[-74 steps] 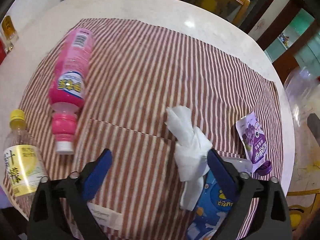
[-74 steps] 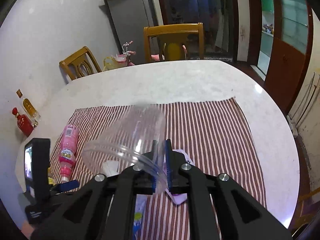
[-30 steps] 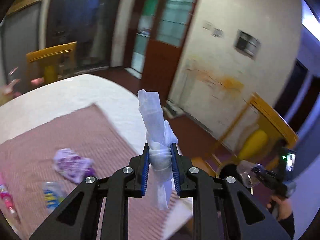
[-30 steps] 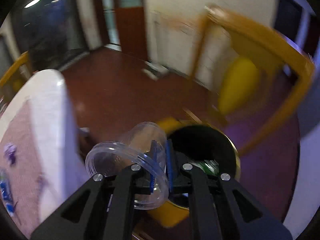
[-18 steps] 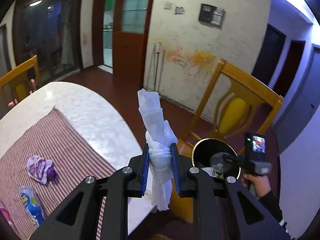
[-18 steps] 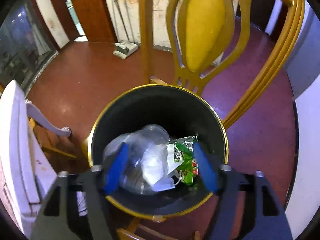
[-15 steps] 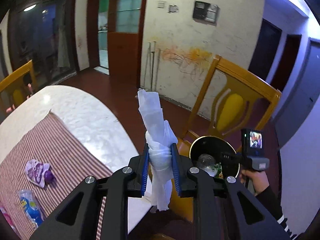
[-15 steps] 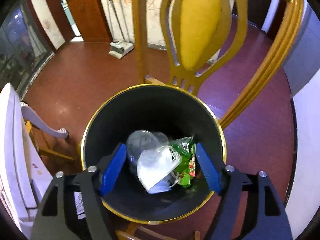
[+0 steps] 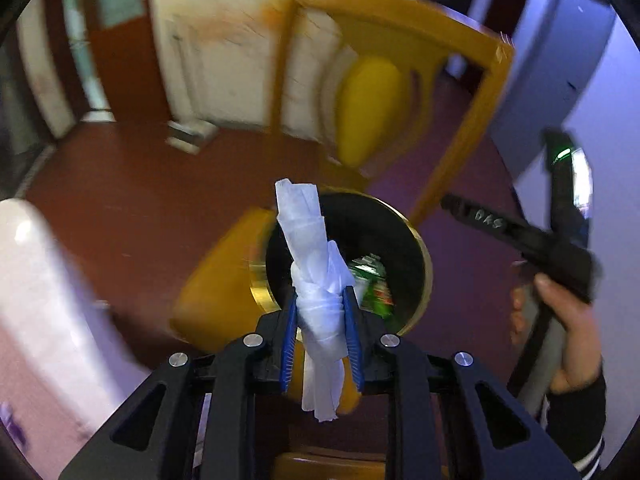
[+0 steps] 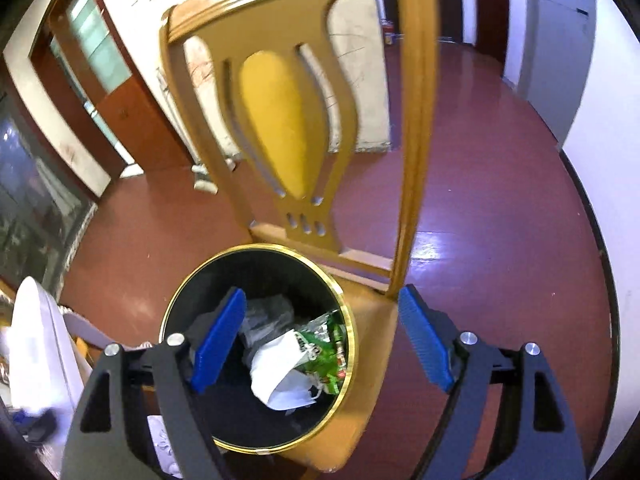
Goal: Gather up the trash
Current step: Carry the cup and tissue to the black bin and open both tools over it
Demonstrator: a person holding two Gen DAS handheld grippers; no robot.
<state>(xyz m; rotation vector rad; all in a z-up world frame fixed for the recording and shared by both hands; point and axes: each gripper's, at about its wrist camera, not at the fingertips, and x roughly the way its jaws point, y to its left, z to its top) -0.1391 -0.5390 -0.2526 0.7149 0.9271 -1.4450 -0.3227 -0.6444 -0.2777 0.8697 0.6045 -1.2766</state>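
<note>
Now we've got the tissue (image 9: 320, 280) clamped between the pads of the left gripper (image 9: 321, 336), a twisted white wad sticking up above the jaws and trailing below them. Seen from the left wrist cam it hangs over the near rim of the bin (image 9: 420, 240), not yet clearly above the middle of the mouth.

The bin is black w/ a gold rim, standing on the seat of a yellow chair (image 10: 288, 120), just in front of its backrest. Inside it: a green wrapper (image 10: 324, 340), white paper (image 10: 280, 376) and something clear or grey, too blurred to name.

The right gripper (image 10: 320, 340) sits above the bin, jaws opening wide w/ nothing between them; the hand (image 9: 560, 328) holding it shows to the right of the bin in the left cam.

Risks, as we judge it: letting go too early could drop the tissue on the seat or floor beside the bin; the light wad may also cling to the pads, or the two grippers may bump over the bin.

Writing: "DAS" on the right gripper's arm reads, roughly; wrapper print isn't legible.
</note>
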